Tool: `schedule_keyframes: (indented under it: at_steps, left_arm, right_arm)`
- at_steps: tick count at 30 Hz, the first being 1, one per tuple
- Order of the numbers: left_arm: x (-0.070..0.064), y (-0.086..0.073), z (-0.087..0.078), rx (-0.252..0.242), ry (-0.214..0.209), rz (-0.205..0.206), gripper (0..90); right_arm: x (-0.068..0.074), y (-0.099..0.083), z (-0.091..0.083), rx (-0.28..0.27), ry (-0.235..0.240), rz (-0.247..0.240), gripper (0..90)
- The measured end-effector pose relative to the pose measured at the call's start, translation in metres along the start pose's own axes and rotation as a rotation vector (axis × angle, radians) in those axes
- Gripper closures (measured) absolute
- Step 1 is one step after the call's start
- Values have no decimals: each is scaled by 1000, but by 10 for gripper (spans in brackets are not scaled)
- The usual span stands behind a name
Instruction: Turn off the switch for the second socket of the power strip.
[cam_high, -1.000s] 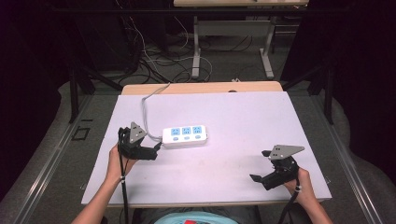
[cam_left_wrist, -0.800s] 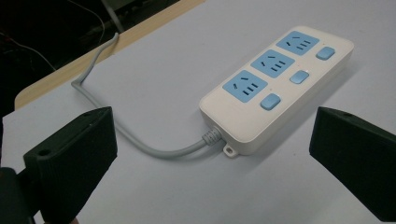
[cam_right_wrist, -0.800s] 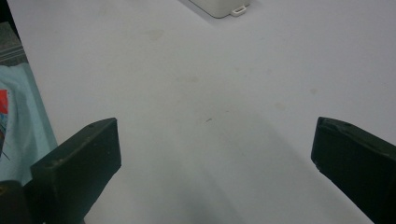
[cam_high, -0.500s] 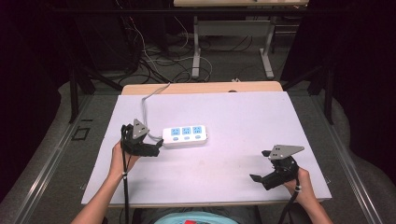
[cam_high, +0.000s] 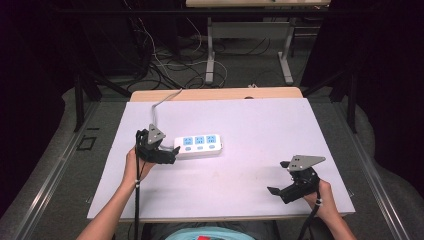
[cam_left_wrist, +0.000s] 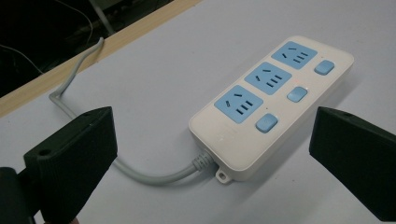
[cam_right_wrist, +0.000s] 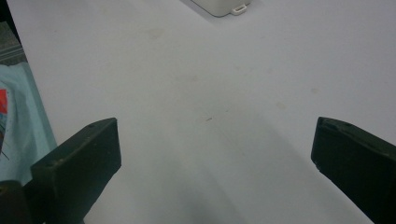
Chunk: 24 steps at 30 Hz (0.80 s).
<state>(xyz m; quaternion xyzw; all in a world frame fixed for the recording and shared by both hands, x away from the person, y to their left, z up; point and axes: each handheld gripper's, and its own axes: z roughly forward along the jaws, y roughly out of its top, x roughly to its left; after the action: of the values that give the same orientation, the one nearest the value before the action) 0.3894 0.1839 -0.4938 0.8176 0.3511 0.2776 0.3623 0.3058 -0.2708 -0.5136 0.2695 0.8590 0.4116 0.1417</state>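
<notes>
your left gripper (cam_high: 172, 156) sits just at the cord end of the power strip (cam_high: 199, 145), jaws spread wide and holding nothing, so it is by far the nearer hand. the strip lies flat near the middle-left of the white table (cam_high: 260, 130), its long axis running straight away from your jaws, with the grey cord (cam_left_wrist: 140, 173) leaving the near end. your right gripper (cam_high: 280, 192) rests well apart at the near right, jaws also spread and empty.

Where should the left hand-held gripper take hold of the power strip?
Probably the power strip at its cable end, across the short width, coming from that end: the left hand-held gripper is open and already straddles it. It lies flat, so the long side walls offer parallel faces.
</notes>
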Motion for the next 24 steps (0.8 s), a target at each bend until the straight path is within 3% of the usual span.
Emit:
schedule_keyframes:
  at_steps: [14, 22, 24]
  left_arm:
    - [-2, 7, 15, -10, -30, -20, 8]
    - [-3, 13, 25, -4, -40, -9, 7]
    - [-6, 13, 28, -17, -44, -29, 7]
  right_arm:
    - [0, 0, 0, 3, 9, 1, 12]
    - [0, 0, -1, 20, 15, 7, 12]
    - [0, 0, 0, 11, 12, 5, 12]
